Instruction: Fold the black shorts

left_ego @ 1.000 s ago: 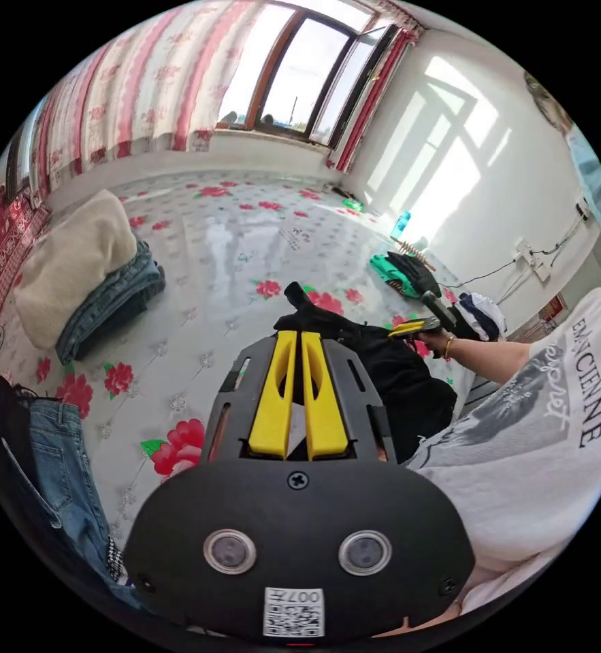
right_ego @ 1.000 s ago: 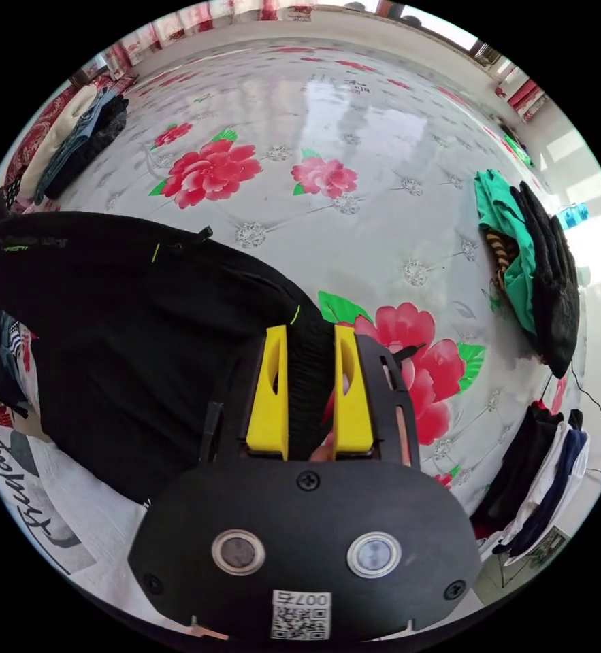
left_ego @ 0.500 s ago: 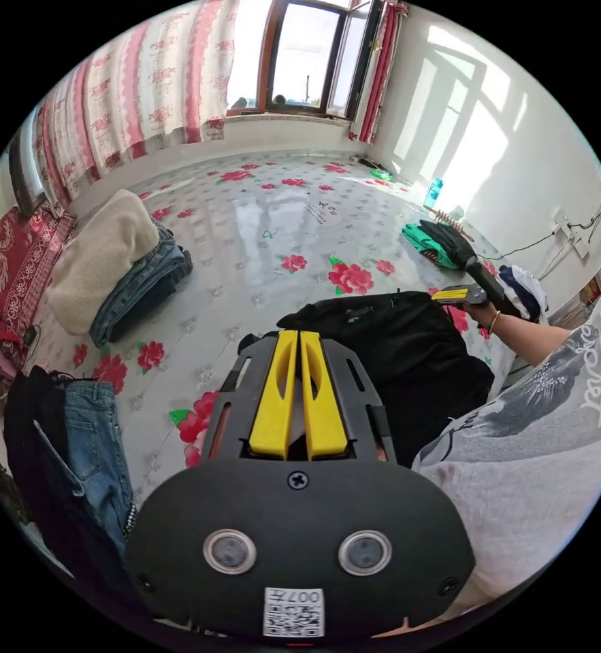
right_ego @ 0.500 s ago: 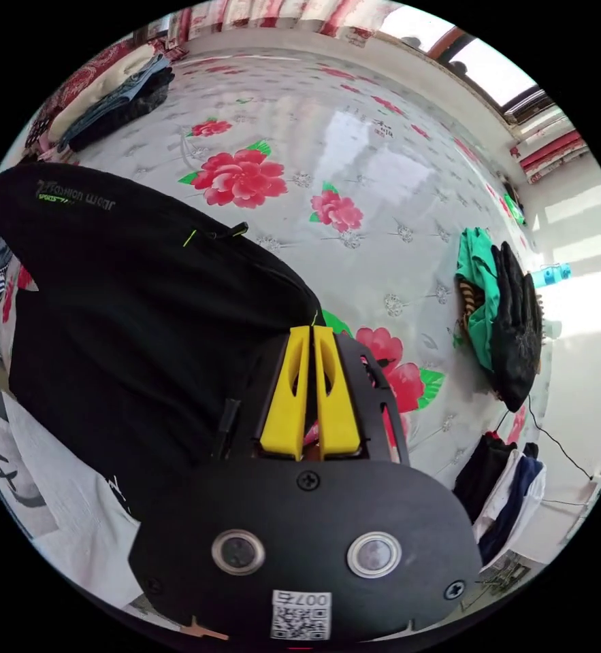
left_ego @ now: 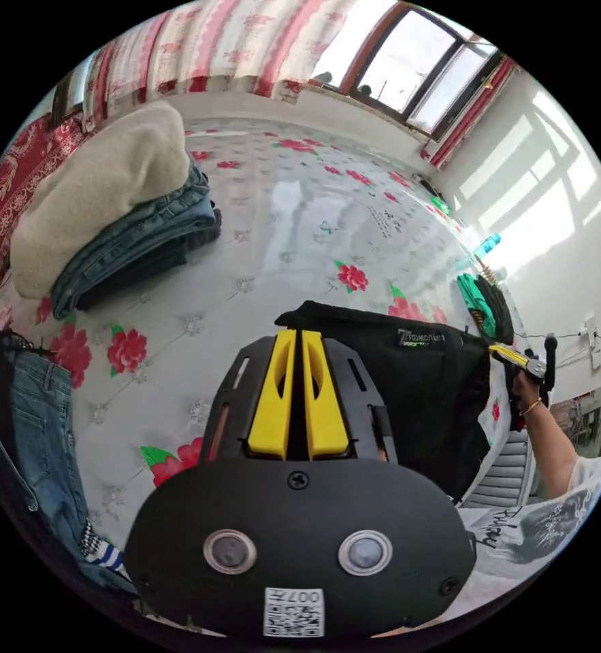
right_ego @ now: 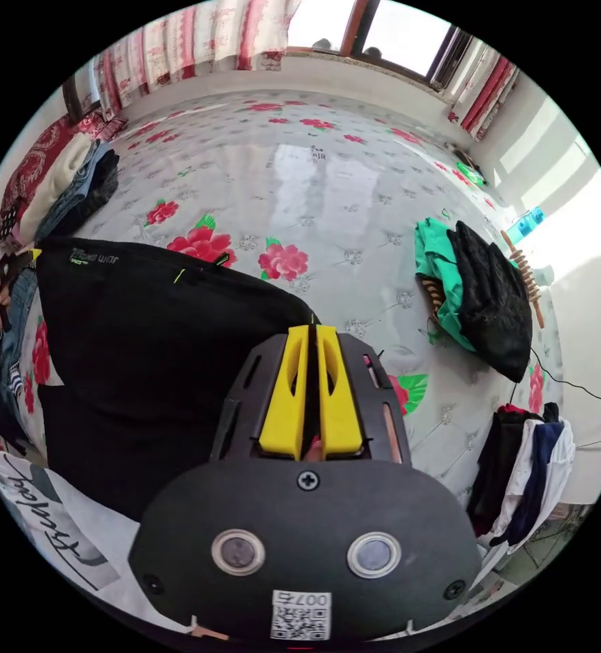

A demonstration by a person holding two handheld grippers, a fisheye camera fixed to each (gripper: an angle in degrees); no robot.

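The black shorts (left_ego: 409,381) hang stretched flat between my two grippers over the near edge of the flowered surface (left_ego: 293,224). My left gripper (left_ego: 298,335) is shut on one corner of the shorts. At the far side of the cloth a hand holds my right gripper (left_ego: 518,355). In the right gripper view the shorts (right_ego: 157,340) spread to the left, with small pale lettering near their top edge. My right gripper (right_ego: 312,331) is shut on the cloth's near corner. The left gripper (right_ego: 14,262) grips the far corner.
A folded stack, a cream blanket on jeans (left_ego: 109,204), lies at the back left. Loose jeans (left_ego: 41,422) hang at the near left. Green and black clothes (right_ego: 477,292) lie on the right, with more garments (right_ego: 525,462) beyond the edge. The person's white shirt (right_ego: 35,490) is close.
My right gripper closed on the shorts' edge. The two grippers then drew apart, and the bunched shorts pulled out into a flat, wide sheet.
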